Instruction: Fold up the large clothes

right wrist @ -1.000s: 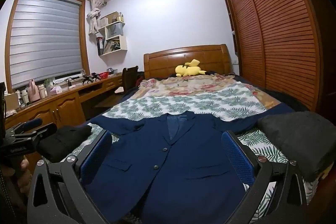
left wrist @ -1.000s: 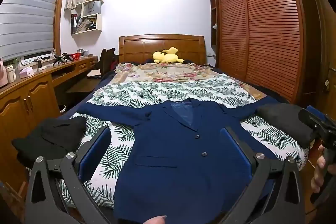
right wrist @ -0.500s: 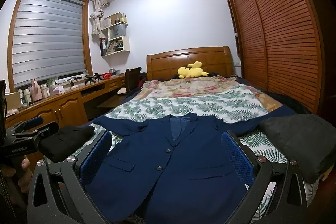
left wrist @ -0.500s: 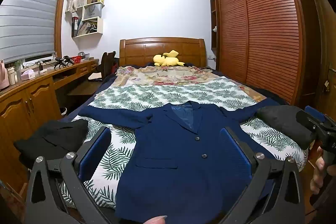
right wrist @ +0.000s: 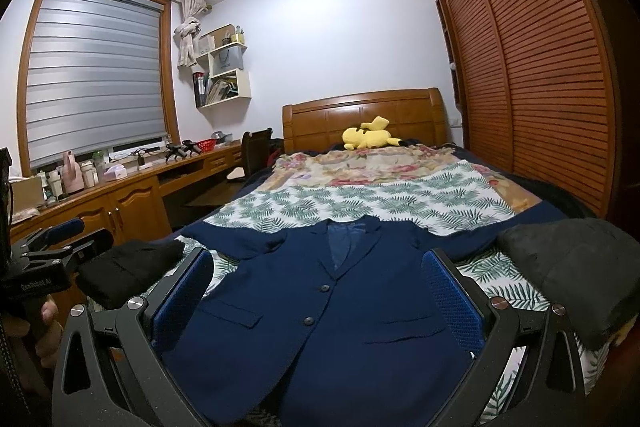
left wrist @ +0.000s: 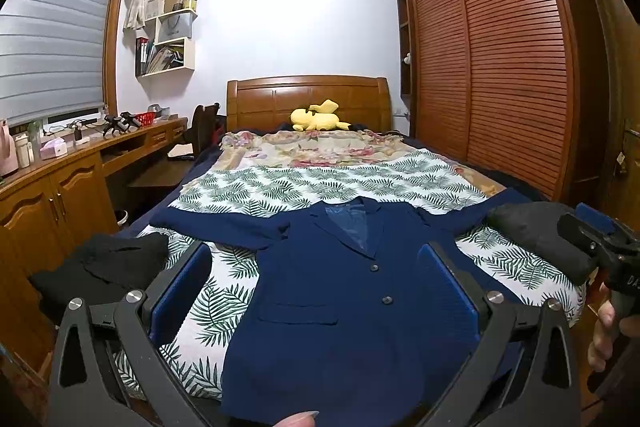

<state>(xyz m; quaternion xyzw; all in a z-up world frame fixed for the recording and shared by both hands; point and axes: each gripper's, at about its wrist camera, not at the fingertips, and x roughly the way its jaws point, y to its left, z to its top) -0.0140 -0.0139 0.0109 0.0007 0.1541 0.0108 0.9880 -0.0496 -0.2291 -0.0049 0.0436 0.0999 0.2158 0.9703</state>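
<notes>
Cupboards and a long wooden desk point(left wrist: 80, 163) run along the left wall under a window blind point(right wrist: 96, 67), with bottles and small items on the top. Near the left edge of the bed point(left wrist: 280, 187) lies a folded black garment point(left wrist: 104, 267). The left hand-held gripper point(left wrist: 316, 291) hangs above the near end of the bed with its blue-padded fingers point(left wrist: 180, 291) spread wide, gripping nothing.

Spread flat on the leaf-print bedspread, in the middle of the near half of the bed, is a navy blue jacket point(left wrist: 340, 307), front side up and buttoned, collar towards the far headboard point(left wrist: 308, 99), both sleeves stretched out sideways to left and right. Its hem reaches the near edge of the bed. A yellow plush toy point(left wrist: 318, 117) rests at the far end against the headboard.

The right hand-held gripper point(right wrist: 320, 299) likewise hovers over the jacket, fingers wide apart and empty. To the right of the jacket, touching its right sleeve, sits a dark grey folded garment point(right wrist: 568, 267). A slatted wooden wardrobe point(left wrist: 512, 67) fills the right wall.
</notes>
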